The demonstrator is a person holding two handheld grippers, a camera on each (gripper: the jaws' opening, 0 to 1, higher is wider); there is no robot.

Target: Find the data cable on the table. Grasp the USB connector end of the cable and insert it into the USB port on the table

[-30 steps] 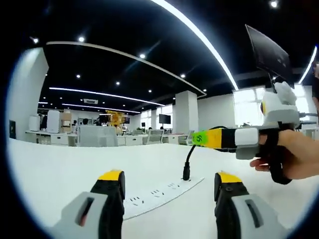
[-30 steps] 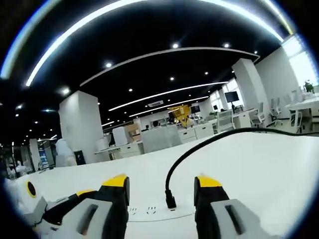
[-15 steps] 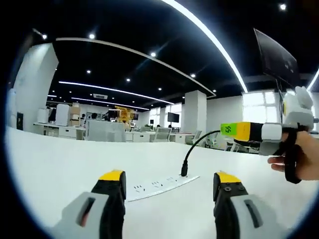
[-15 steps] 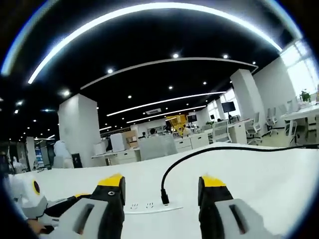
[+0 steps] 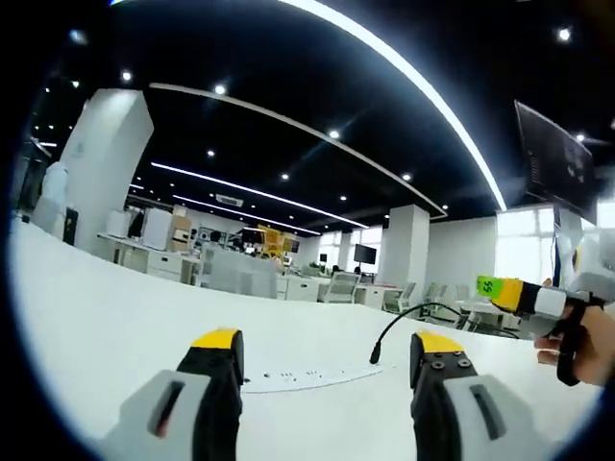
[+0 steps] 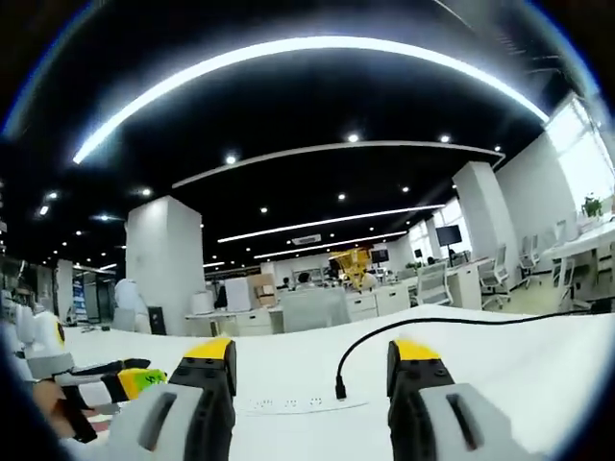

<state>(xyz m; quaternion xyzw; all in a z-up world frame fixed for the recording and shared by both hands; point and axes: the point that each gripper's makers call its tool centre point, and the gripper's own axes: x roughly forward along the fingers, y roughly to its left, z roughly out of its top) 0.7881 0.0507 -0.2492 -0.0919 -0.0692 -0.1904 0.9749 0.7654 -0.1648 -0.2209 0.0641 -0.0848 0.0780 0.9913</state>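
Both grippers have backed away from the strip, and the cable stands plugged in.

Left gripper view: the left gripper (image 5: 327,344) has drawn back, its fingers (image 5: 216,353) spread and empty. The power strip (image 5: 309,376) lies on the white tabletop (image 5: 115,327) at 12 o'clock between them. The data cable (image 5: 402,319) ends in a connector (image 5: 376,355) standing upright at the strip's 3 o'clock end, apart from both fingers. The right gripper (image 5: 502,290), held in a hand (image 5: 588,348), has slid out to 3 o'clock.
Right gripper view: its fingers (image 6: 413,370) are released and hold nothing. The connector sits in the strip at 12 o'clock, and the cable arcs off toward 3 o'clock. Insertion looks finished, so the next move is only to withdraw without snagging the cable.
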